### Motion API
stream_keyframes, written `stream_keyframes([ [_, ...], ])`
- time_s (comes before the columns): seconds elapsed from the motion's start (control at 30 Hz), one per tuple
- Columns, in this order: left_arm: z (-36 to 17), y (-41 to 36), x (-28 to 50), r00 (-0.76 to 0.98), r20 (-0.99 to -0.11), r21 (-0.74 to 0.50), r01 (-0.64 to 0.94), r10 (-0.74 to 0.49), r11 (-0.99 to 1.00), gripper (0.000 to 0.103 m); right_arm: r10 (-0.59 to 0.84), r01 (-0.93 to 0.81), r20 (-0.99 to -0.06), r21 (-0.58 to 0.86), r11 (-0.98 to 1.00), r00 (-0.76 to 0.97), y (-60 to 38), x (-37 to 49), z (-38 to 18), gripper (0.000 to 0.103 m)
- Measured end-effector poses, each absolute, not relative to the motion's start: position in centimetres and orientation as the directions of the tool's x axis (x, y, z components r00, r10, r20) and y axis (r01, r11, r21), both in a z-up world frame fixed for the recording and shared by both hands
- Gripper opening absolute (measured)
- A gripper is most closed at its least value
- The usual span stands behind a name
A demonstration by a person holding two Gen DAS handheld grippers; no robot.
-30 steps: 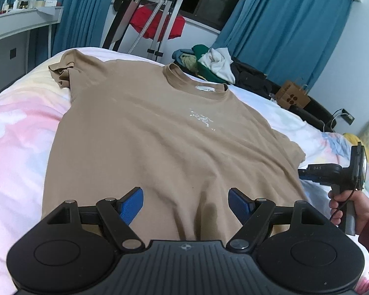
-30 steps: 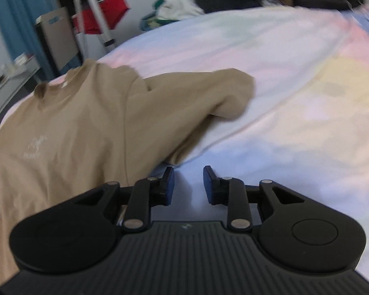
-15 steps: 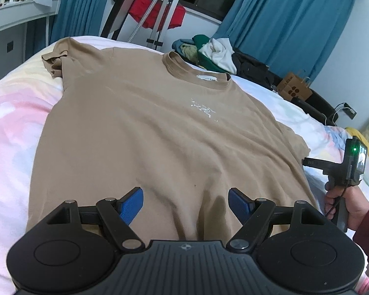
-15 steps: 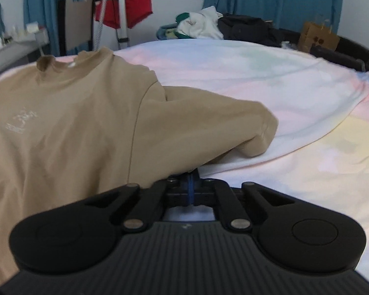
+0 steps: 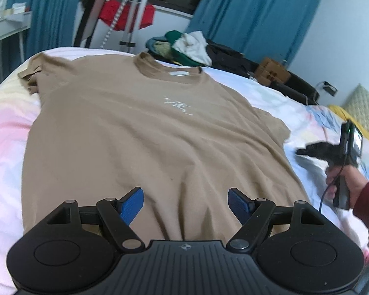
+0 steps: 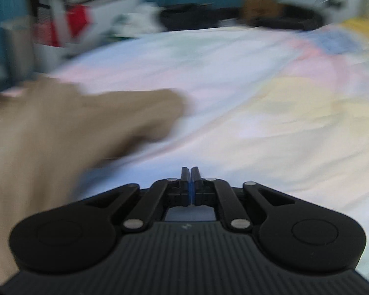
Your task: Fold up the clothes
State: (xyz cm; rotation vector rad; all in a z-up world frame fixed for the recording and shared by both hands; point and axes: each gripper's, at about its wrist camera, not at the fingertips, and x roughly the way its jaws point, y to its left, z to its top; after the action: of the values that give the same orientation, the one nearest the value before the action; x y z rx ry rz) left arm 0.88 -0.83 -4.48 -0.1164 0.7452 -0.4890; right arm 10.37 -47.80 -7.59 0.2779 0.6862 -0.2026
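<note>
A tan T-shirt (image 5: 147, 127) lies flat and face up on the pastel bed sheet (image 5: 2, 127), collar at the far end. My left gripper (image 5: 185, 199) hovers open over the near hem, blue pads spread wide with nothing between them. In the left wrist view a hand holds my right gripper (image 5: 301, 152) just off the shirt's right edge. The right wrist view is blurred by motion. There my right gripper (image 6: 191, 172) is shut above bare sheet (image 6: 258, 113), with no cloth showing between its fingers. The T-shirt's sleeve (image 6: 61, 127) lies to its left.
Beyond the bed's far end sit a pile of clothes (image 5: 189, 46), a metal rack with a red garment (image 5: 125, 14) and blue curtains (image 5: 253, 12). A cardboard box (image 5: 270, 71) stands at the back right. A white shelf (image 5: 5, 24) runs along the left.
My right gripper went from open to shut beside the shirt's right edge, then swung right, away from the sleeve. My left gripper stayed open over the hem, shifting only slightly.
</note>
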Motion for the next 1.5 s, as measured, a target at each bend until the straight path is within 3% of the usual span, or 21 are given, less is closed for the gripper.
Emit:
stream_keyframes([
  [0.07,-4.5,-1.1,0.6,0.623,-0.624,-0.268,0.397,-0.472,0.878,0.077,-0.007,0.184,-0.647,0.207,0.961,0.763,-46.7,10.3,-7.5,0.006],
  [0.2,-4.8,-0.9,0.5,0.615,-0.63,-0.274,0.395,-0.474,0.877,0.077,-0.032,0.101,-0.645,0.069,0.992,0.763,-43.8,10.5,-8.0,0.037],
  [0.3,-5.0,-0.7,0.7,0.618,-0.633,-0.276,0.382,-0.466,0.882,0.077,-0.053,0.096,-0.61,0.039,0.995,0.791,-43.4,10.7,-8.2,0.043],
  [0.7,-6.5,-0.4,2.3,0.613,-0.657,-0.313,0.307,-0.438,0.899,0.077,-0.112,0.08,-0.478,-0.088,0.993,0.871,-41.6,12.4,-8.1,0.039],
  [0.73,-6.6,-0.4,2.4,0.615,-0.656,-0.316,0.302,-0.437,0.9,0.077,-0.107,0.067,-0.472,-0.1,0.993,0.875,-41.3,12.7,-8.0,0.036],
  [0.8,-6.6,-0.4,2.5,0.62,-0.656,-0.32,0.289,-0.431,0.902,0.077,-0.105,0.055,-0.474,-0.119,0.991,0.874,-40.8,13.2,-7.9,0.015],
  [0.87,-6.7,-0.3,2.7,0.624,-0.655,-0.324,0.277,-0.426,0.904,0.077,-0.111,0.062,-0.485,-0.115,0.991,0.868,-40.6,13.8,-7.9,0.008],
  [1.13,-7.0,-0.6,2.9,0.637,-0.655,-0.317,0.257,-0.407,0.913,0.077,-0.203,0.208,-0.473,-0.042,0.977,0.857,-42.1,13.4,-6.6,0.006],
  [1.5,-6.8,-0.9,2.7,0.625,-0.657,-0.315,0.28,-0.421,0.907,0.077,-0.364,0.423,-0.565,-0.028,0.905,0.741,-46.8,12.4,-8.4,0.006],
])
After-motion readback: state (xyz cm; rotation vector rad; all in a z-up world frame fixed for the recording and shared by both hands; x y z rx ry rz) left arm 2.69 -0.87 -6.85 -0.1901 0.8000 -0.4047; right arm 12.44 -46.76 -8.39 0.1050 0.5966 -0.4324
